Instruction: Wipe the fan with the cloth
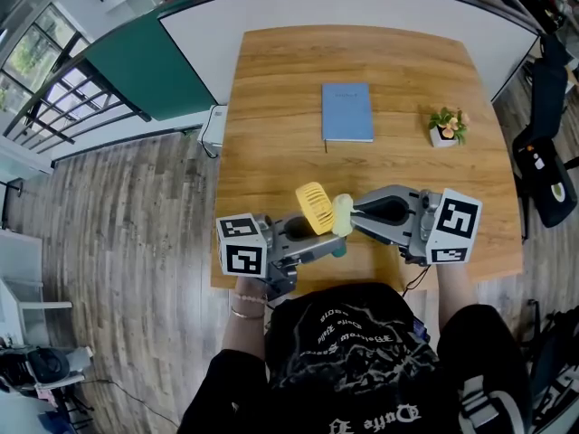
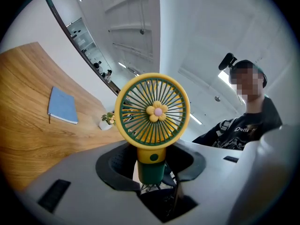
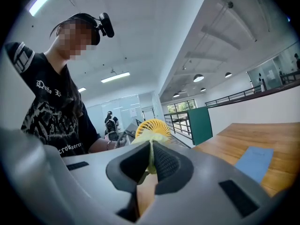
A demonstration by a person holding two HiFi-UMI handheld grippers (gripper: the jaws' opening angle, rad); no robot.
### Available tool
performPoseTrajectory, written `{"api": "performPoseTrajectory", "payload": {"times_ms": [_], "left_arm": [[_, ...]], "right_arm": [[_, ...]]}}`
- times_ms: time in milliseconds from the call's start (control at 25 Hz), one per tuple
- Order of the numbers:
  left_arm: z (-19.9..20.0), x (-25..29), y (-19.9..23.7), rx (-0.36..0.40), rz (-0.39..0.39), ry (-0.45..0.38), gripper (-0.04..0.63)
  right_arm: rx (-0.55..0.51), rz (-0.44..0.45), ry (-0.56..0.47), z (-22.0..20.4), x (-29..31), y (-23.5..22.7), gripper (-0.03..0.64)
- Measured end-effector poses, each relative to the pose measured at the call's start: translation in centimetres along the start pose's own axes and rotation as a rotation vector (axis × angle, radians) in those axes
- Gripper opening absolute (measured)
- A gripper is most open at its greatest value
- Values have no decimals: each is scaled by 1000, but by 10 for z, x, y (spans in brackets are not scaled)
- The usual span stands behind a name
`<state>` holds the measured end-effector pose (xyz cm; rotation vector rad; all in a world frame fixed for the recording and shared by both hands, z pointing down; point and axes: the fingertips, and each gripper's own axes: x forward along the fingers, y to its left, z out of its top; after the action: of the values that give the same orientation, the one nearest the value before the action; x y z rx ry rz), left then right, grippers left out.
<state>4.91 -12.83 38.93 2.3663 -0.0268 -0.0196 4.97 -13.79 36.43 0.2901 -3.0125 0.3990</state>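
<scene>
A small yellow fan (image 1: 314, 207) with a green handle and a flower hub (image 2: 156, 110) is held upright above the table's near edge. My left gripper (image 1: 318, 240) is shut on its green handle (image 2: 151, 168). My right gripper (image 1: 355, 212) comes in from the right, shut on a pale yellow cloth (image 1: 342, 213), a thin fold of which shows between the pads (image 3: 151, 153). The cloth touches the fan's right side, and the fan's yellow grille (image 3: 153, 126) rises just behind it in the right gripper view.
On the wooden table (image 1: 271, 107) lie a blue notebook (image 1: 347, 111) at the middle and a small potted plant (image 1: 447, 126) at the right. A white box (image 1: 214, 126) sits off the table's left edge. A bag hangs at the far right (image 1: 543, 170).
</scene>
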Motion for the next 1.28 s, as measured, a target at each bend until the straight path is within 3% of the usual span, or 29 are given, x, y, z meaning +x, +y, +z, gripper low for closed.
{"api": "performPoseTrajectory", "payload": {"times_ms": [160, 320, 560, 720, 1000, 1160, 1280], "left_arm": [[-6, -2, -2, 17, 4, 21, 198], [-11, 0, 8, 45, 1, 13, 198], [-9, 0, 5, 68, -60, -56, 198], [-12, -5, -14, 50, -100, -89, 198], [1, -34, -38, -35, -211, -331, 198], [2, -36, -30, -43, -159, -338, 198], [-5, -37, -8, -31, -22, -292, 198]], "right_arm": [[50, 56, 59, -11, 1, 7, 23], [171, 123, 107, -42, -3, 2, 25], [278, 130, 25, -52, -6, 6, 25], [287, 111, 41, -51, -6, 27, 25], [266, 55, 179, -92, 10, 75, 25], [297, 2, 183, -110, 18, 85, 25], [317, -59, 166, -118, 16, 87, 25]]}}
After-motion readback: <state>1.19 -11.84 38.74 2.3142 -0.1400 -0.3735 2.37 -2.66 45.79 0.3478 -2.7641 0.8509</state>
